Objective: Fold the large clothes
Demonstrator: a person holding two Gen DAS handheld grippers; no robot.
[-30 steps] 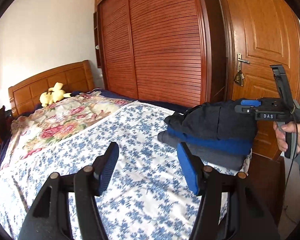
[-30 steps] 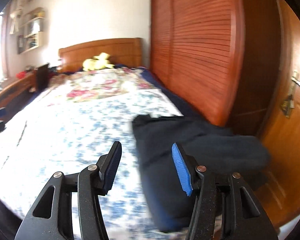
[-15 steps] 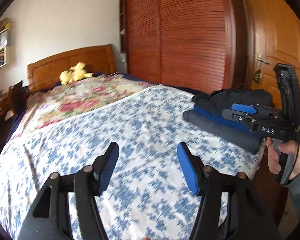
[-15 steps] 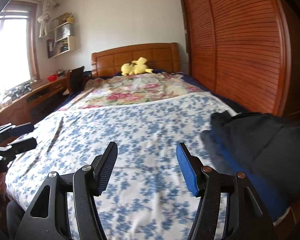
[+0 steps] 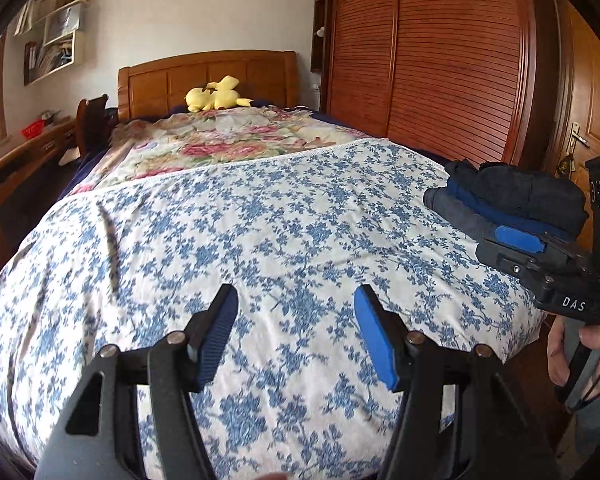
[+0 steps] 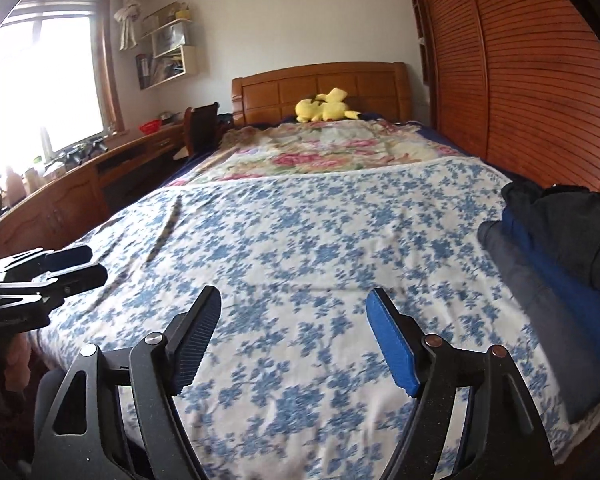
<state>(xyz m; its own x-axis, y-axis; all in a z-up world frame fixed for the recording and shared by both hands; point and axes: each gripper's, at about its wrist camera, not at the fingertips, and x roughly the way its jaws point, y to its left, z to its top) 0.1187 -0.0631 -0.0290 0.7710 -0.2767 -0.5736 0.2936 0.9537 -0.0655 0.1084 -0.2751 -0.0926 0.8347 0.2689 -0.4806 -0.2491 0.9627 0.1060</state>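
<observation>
Left wrist view: bed [image 5: 260,216] w/ blue-floral cover bare mid, folded dark clothes stack [image 5: 512,200] at right edge, could get knocked off; left gripper [image 5: 296,332] spread empty, right gripper [image 6: 294,334] opening, nothing btwn.

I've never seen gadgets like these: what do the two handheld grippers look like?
Each is a black, angular frame with silver rivets and two fingers faced with ribbed blue pads: left gripper, right gripper. The right one's body bears white letters "DAS", with a thin black cable beside its handle. A grey sleeve shows.
</observation>
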